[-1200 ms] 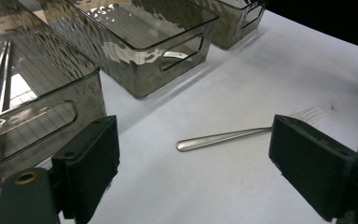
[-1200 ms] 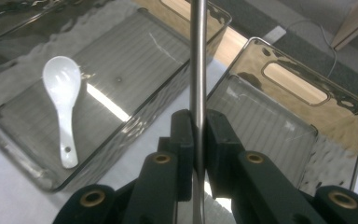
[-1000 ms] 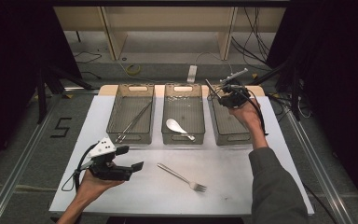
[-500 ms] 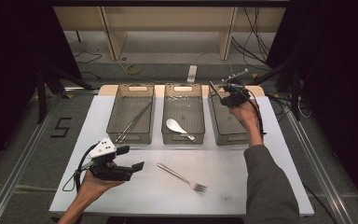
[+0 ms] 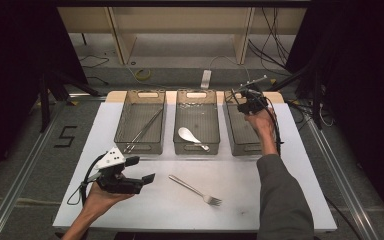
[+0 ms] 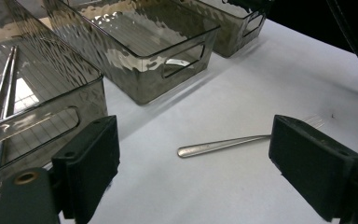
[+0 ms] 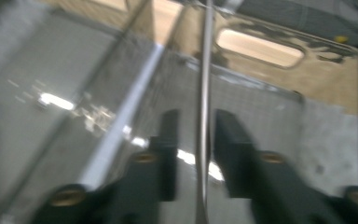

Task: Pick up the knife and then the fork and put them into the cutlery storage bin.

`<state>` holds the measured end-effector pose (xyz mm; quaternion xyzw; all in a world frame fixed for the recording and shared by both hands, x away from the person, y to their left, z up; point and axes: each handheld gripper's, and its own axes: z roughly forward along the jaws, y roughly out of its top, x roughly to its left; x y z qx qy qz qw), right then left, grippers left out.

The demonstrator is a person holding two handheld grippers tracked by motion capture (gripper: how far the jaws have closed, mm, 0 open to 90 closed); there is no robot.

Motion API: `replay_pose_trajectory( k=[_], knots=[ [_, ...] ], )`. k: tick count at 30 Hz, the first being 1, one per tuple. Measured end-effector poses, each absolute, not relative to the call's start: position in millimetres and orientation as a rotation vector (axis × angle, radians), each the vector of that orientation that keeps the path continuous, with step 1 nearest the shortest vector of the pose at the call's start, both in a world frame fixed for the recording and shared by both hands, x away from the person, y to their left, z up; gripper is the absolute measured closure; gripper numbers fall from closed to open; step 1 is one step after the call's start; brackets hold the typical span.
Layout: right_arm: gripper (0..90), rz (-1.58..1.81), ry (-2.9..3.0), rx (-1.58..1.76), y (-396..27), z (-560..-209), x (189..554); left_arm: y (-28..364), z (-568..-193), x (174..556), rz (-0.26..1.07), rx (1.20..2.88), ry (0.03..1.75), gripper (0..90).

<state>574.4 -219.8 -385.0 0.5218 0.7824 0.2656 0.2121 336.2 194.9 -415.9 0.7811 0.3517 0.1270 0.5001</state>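
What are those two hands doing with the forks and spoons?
A person is sorting cutlery into three clear bins. The right gripper is over the right bin, and its jaws have just been opening around a thin metal utensil, which stands between them. The left gripper waits open near a fork on the table. The middle bin has a white spoon.

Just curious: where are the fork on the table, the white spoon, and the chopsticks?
fork (image 5: pixel 195 189), high view, mid-handle.
white spoon (image 5: pixel 185 134), high view, its bowl.
chopsticks (image 5: pixel 145 128), high view, mid-length, in the left bin.
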Motion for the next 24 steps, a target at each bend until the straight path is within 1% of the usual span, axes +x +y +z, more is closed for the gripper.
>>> replay_pose_trajectory(
  k=[3,9,13,16,17,19,20,21,22,24],
  knots=[
    [61.4,0.745,2.186,1.408,-218,-379,572,196,-416,337,0.305,1.883,0.858,15.7],
    [48.3,0.791,2.229,1.399,-218,-375,564,196,-415,337,0.308,1.885,0.856,15.7],
    [41.8,0.852,2.283,1.354,-215,-371,554,196,-416,337,0.305,1.886,0.861,15.7],
    [38.7,0.941,2.364,1.291,-211,-365,542,197,-416,337,0.304,1.889,0.861,15.7],
    [36.3,0.966,2.402,1.225,-205,-360,527,197,-416,338,0.303,1.887,0.862,15.6],
    [35.4,0.978,2.416,1.201,-202,-359,522,198,-416,338,0.301,1.877,0.867,15.6],
    [34.4,0.984,2.434,1.177,-199,-358,514,198,-416,338,0.302,1.874,0.868,15.7],
    [31.9,0.984,2.467,1.116,-191,-356,498,198,-416,338,0.306,1.874,0.870,15.6],
    [31.9,0.984,2.467,1.116,-191,-356,498,198,-416,338,0.307,1.873,0.870,15.6],
    [30.5,0.981,2.499,1.075,-185,-356,486,198,-415,338,0.309,1.871,0.869,15.6]
  ],
)
